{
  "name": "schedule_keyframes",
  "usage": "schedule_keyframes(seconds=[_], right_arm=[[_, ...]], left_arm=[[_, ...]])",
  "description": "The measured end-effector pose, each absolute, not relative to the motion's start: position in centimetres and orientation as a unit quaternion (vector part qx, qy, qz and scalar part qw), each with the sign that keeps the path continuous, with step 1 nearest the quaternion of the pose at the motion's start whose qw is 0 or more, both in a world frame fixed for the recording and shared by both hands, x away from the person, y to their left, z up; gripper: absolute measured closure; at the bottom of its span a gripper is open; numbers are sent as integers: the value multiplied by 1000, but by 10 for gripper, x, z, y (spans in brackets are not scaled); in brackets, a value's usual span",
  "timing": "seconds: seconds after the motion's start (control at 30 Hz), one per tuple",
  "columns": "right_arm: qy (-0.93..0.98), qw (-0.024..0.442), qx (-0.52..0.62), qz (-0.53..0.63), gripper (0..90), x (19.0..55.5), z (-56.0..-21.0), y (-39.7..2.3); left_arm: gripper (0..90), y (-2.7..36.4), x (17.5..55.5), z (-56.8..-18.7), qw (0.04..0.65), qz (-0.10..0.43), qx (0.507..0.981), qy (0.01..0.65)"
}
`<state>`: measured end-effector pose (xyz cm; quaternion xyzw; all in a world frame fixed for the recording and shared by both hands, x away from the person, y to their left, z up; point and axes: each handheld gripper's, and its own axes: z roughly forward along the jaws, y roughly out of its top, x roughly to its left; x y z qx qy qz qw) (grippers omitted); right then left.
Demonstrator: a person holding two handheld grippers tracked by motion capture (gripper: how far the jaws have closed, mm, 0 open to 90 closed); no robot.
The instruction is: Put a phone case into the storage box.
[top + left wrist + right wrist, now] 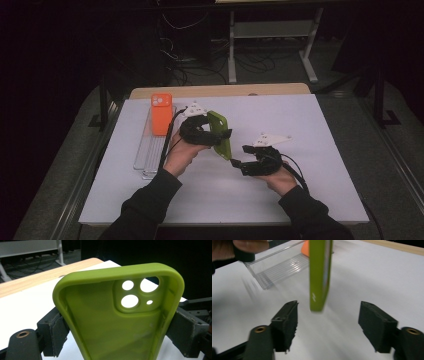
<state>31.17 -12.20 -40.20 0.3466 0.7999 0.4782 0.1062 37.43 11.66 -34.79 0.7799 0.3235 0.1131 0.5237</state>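
Observation:
A lime-green phone case (pixel 223 136) with a camera cutout is held off the white table, standing on edge. My left gripper (pixel 216 135) is shut on it: in the left gripper view both pads (pixel 57 332) press the case's (pixel 107 325) two long sides, its hollow inside facing the camera. My right gripper (pixel 240 156) stands open just right of the case's lower end. In the right gripper view (pixel 328 322) the case's (pixel 319 277) lower corner hangs ahead of the gap between the jaws, touching neither pad.
An orange phone case (pixel 161 114) lies on a clear plastic tray (pixel 150 150) at the table's left side. The white table top (pixel 300 165) spreads wide to the right. A desk frame and cables sit on the floor beyond.

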Motion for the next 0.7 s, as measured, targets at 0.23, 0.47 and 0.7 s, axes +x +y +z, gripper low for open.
schedule_keyframes(seconds=[0.23,0.47,0.7], right_arm=[[807,119,350,460,110,311,-406,-146],[813,125,349,449,0,303,-417,-163],[820,136,348,434,0,296,-425,-175]], left_arm=[[138,127,381,-333,527,127,776,323],[139,141,388,-312,526,149,771,327],[140,161,395,-292,523,178,764,335]])
